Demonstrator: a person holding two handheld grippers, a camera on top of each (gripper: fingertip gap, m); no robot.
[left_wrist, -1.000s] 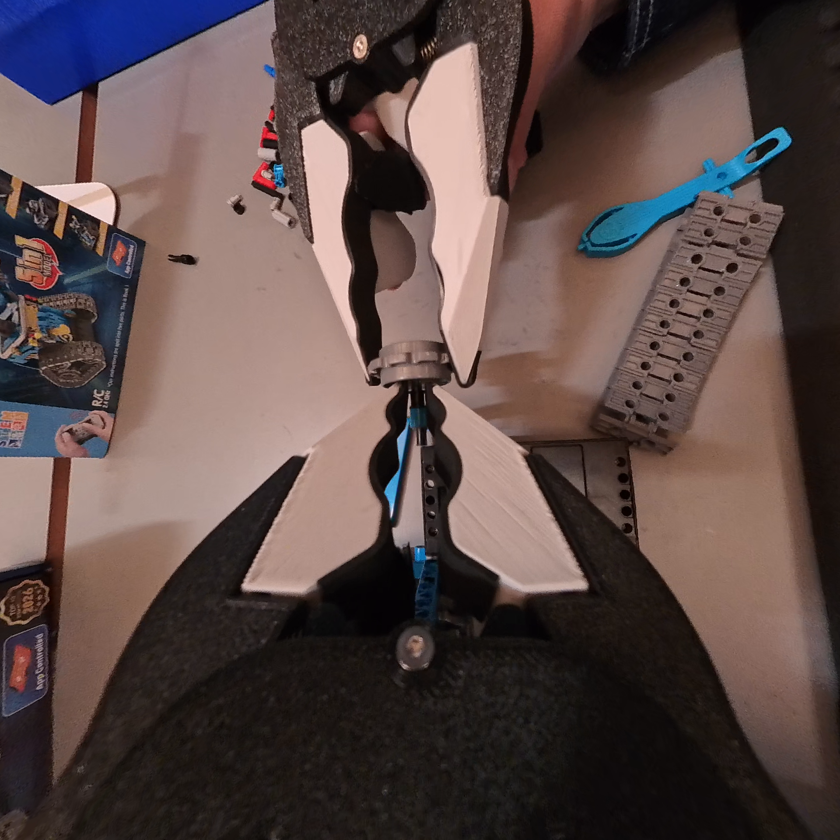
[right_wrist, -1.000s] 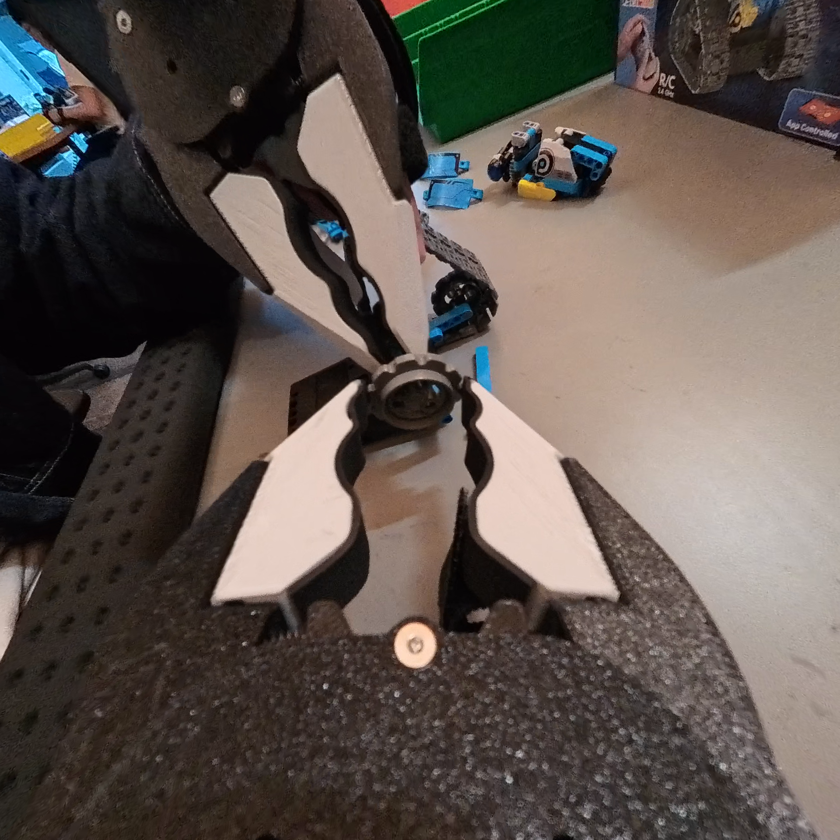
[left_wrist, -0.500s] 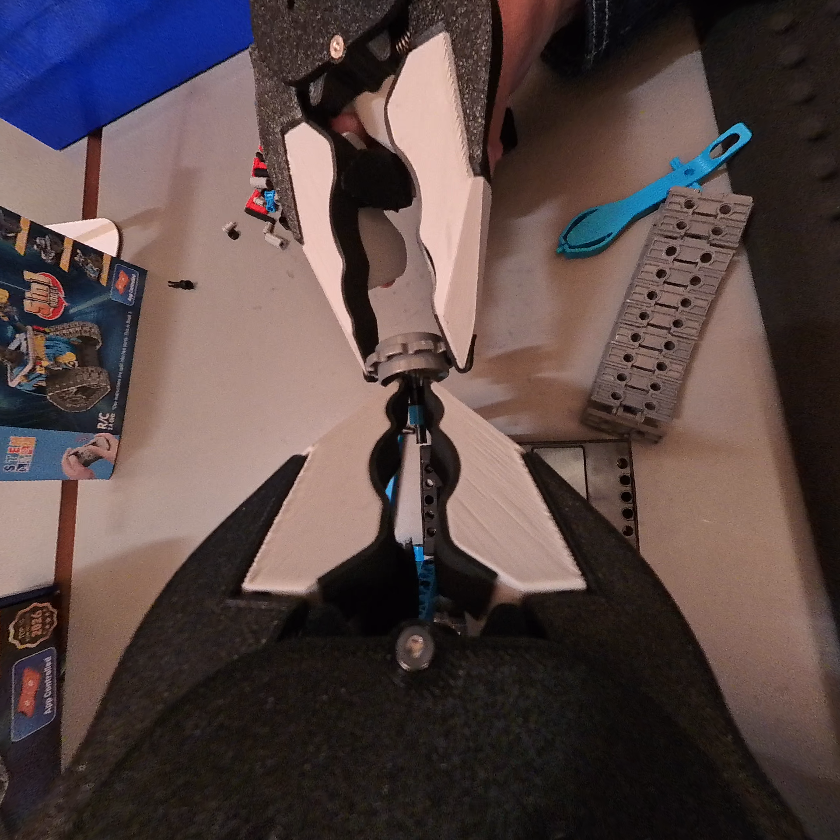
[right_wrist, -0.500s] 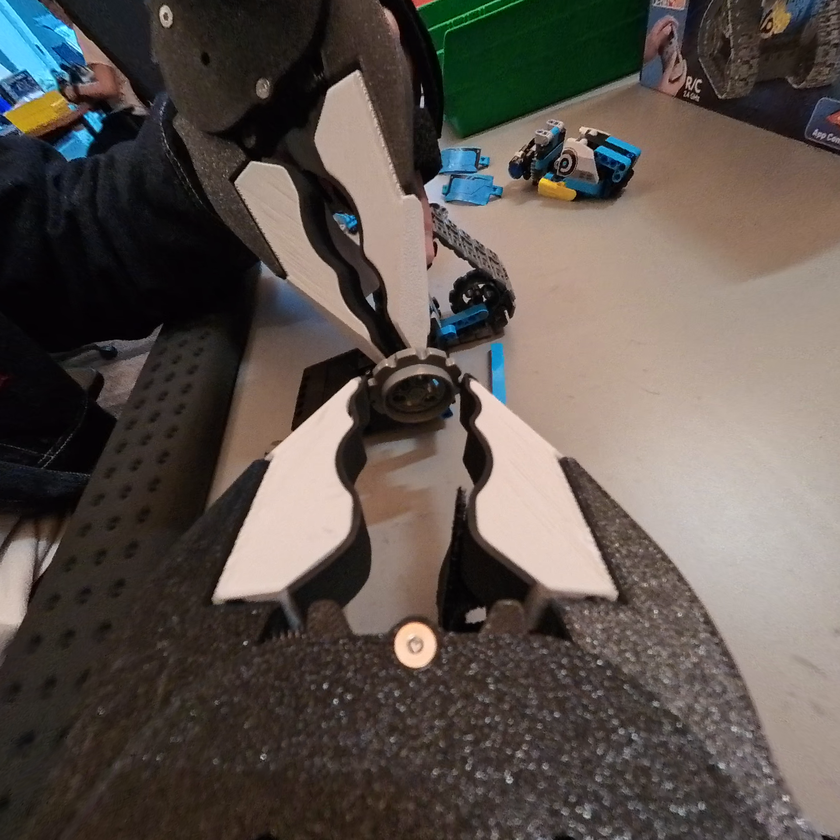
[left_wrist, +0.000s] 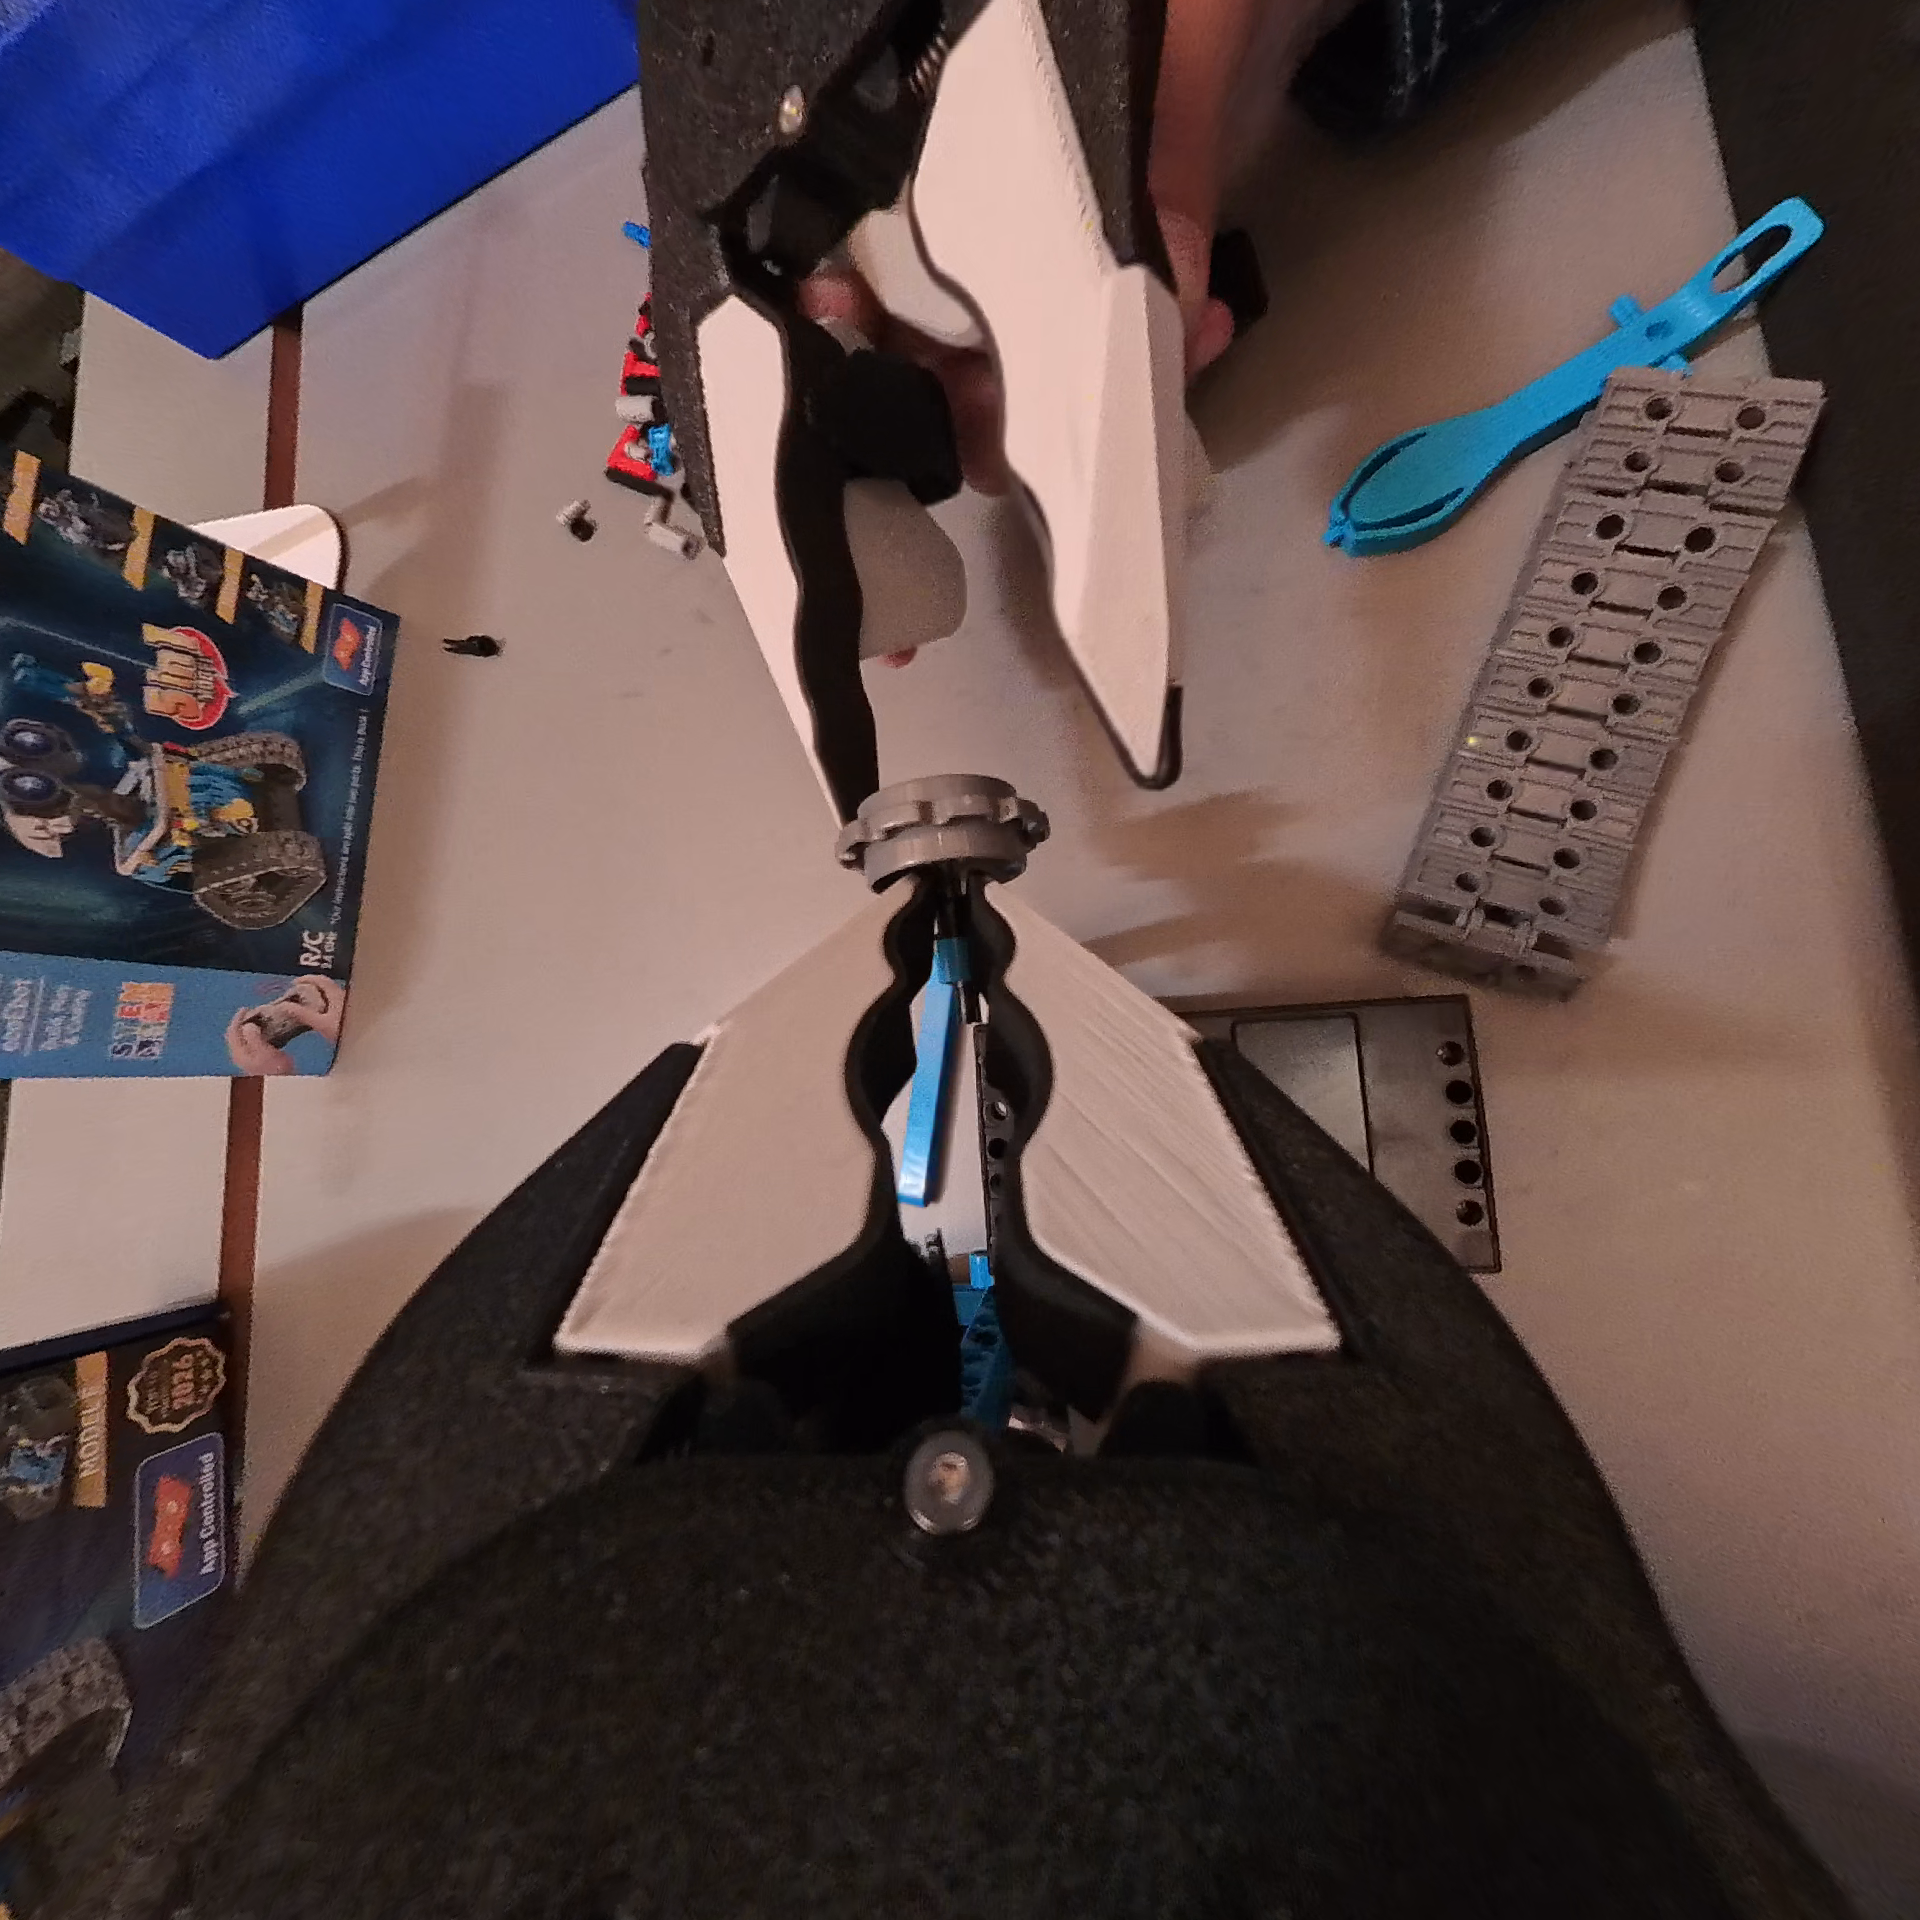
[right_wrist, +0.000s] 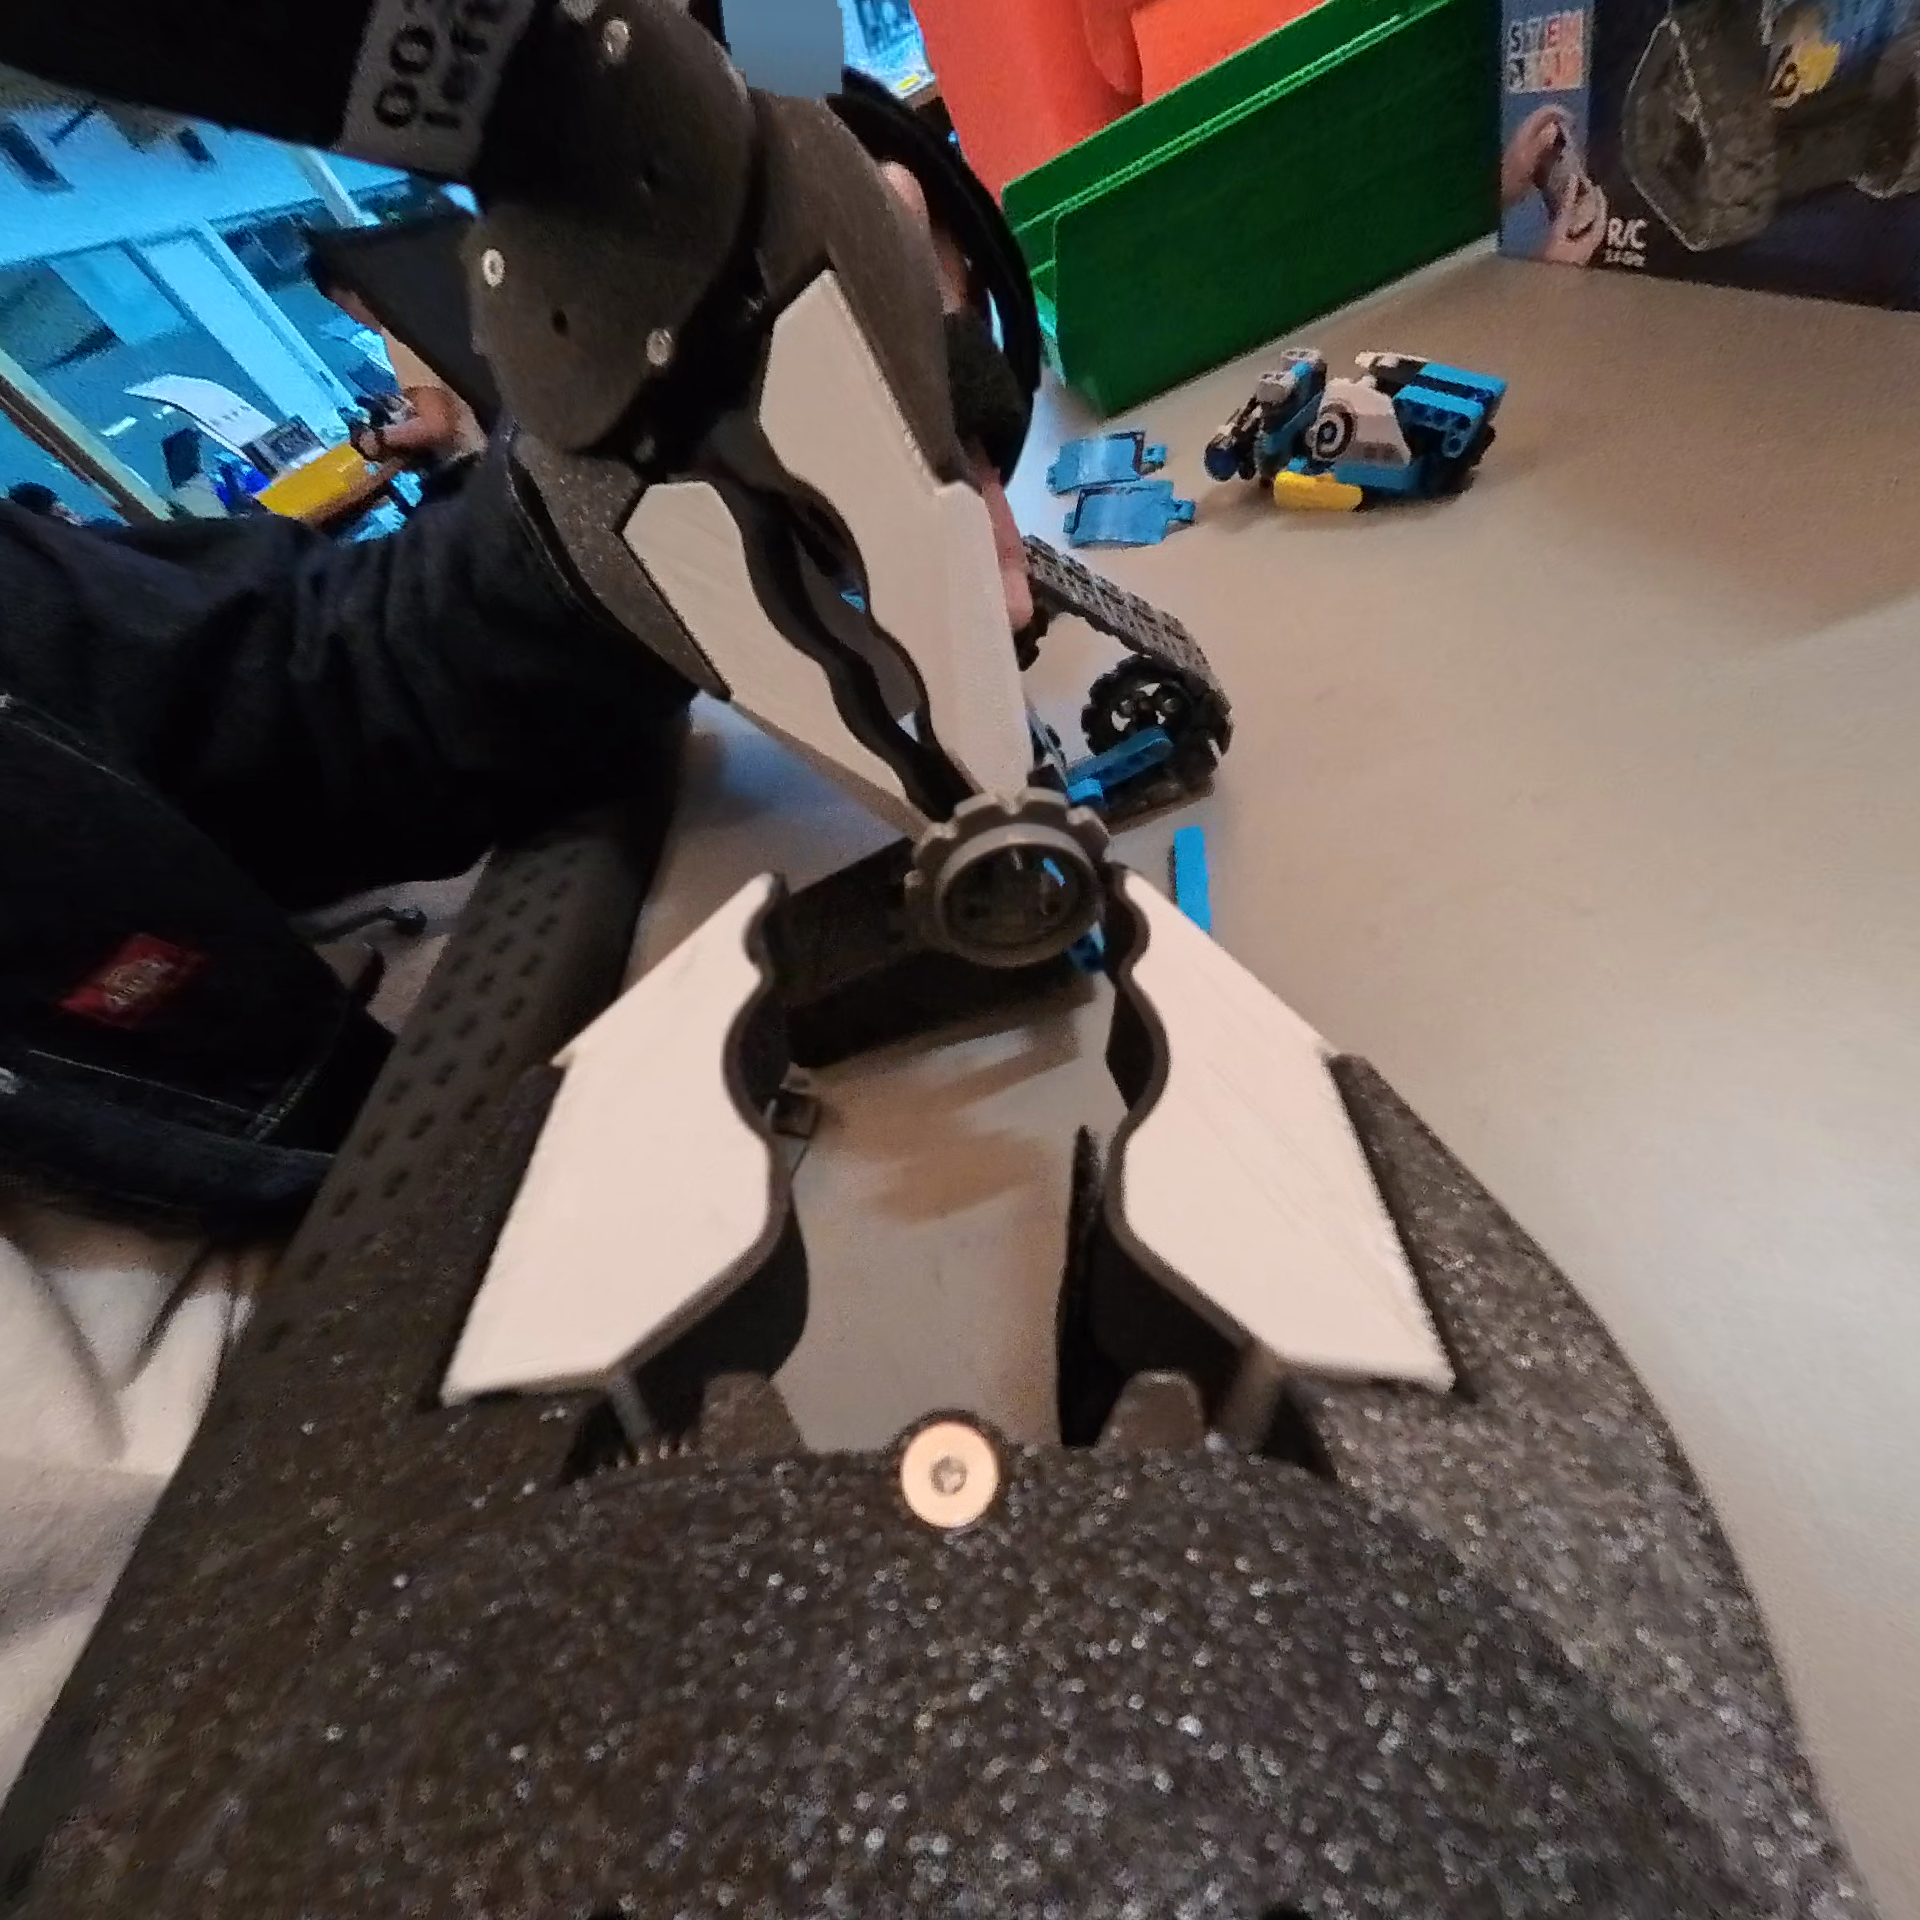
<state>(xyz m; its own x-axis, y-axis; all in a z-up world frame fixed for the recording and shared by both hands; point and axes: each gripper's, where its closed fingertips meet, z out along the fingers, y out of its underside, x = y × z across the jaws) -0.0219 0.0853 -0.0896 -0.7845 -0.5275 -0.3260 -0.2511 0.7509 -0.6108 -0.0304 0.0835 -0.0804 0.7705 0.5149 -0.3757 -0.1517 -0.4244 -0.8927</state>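
My left gripper (left_wrist: 951, 894) is shut on a black perforated beam (left_wrist: 995, 1122) with a blue strip (left_wrist: 928, 1081) beside it and a black axle at its tip. A grey toothed wheel (left_wrist: 940, 826) sits on that axle, just past my left fingertips. My right gripper (left_wrist: 1003, 779) comes in from the top with its jaws spread; one finger (left_wrist: 821, 665) is at the wheel's rim, the other stands clear. In the right wrist view the right gripper (right_wrist: 945, 894) is open around the wheel (right_wrist: 1008, 883), with a gap on its left side. The left gripper (right_wrist: 977, 790) reaches down to the wheel from above.
A grey track strip (left_wrist: 1600, 665), a blue tool (left_wrist: 1538, 384) and a black holed plate (left_wrist: 1382, 1101) lie to the right. A toy box (left_wrist: 177, 800) and loose small parts (left_wrist: 644, 447) lie to the left. A tracked assembly (right_wrist: 1143, 707), a small model (right_wrist: 1361, 436) and a green bin (right_wrist: 1247, 208) stand beyond. The grippers are tip to tip, or close to it. From either gripper's tips it is about 25 cm to the small model (right_wrist: 1361, 436).
My right gripper was shut on the grey wheel and has opened; its jaws now stand apart. The wheel stays on the axle in my left gripper.
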